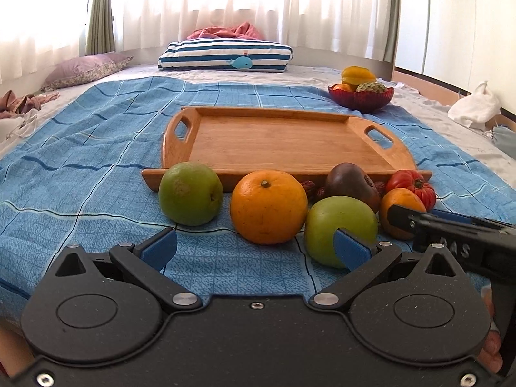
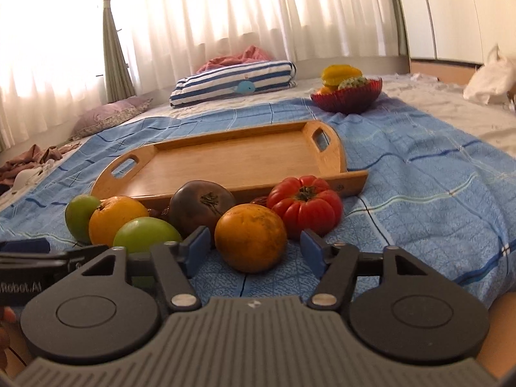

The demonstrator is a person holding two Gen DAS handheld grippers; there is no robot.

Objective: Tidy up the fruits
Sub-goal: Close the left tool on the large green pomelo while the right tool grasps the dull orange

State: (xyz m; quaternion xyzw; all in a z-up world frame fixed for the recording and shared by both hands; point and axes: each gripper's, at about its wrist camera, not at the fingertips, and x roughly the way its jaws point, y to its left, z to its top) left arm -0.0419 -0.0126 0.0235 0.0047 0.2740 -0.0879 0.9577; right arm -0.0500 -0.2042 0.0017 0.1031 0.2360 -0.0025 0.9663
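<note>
A wooden tray (image 1: 338,116) (image 2: 354,179) lies on the blue cloth with nothing on it. Along its near edge sit a row of fruits: two green apples (image 1: 190,193) (image 1: 335,222), a large orange (image 1: 268,206), a dark brown fruit (image 1: 350,183) (image 2: 201,206), a ribbed red tomato (image 1: 412,185) (image 2: 306,206) and a smaller orange (image 2: 251,237) (image 1: 398,200). My left gripper (image 1: 254,251) is open just short of the large orange. My right gripper (image 2: 254,251) has the smaller orange between its blue pads (image 2: 196,248), with small gaps on both sides.
A red bowl (image 1: 361,98) (image 2: 346,96) holding yellow and green fruit stands behind the tray at the right. A striped whale pillow (image 1: 225,54), a purple pillow (image 1: 84,69) and a white bag (image 1: 474,106) lie farther off. Small dark red fruits (image 1: 311,188) rest against the tray edge.
</note>
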